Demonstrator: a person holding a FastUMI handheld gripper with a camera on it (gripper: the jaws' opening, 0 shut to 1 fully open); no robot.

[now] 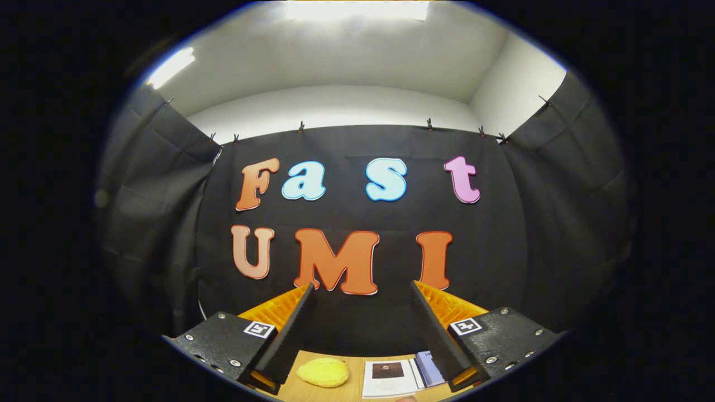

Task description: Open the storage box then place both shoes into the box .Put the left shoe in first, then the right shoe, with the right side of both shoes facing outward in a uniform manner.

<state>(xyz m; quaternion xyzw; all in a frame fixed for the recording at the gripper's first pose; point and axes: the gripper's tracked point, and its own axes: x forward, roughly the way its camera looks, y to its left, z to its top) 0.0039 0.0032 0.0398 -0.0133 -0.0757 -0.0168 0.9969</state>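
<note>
The hand-held gripper [362, 287] is spread wide, holding nothing, and points high at the booth wall. Below its fingers a yellow soft object [323, 372] and printed papers [391, 378] lie on the table [353, 391]. I cannot see box or shoes, so it should tilt down first to find the box.

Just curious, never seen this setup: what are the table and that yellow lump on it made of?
Table: looks like light wood or wood laminate, smooth, faint grain. Yellow lump: seems soft, sponge or plush, matte and wrinkled; hard to tell. The gripper fingers stand open, holding nothing.
</note>
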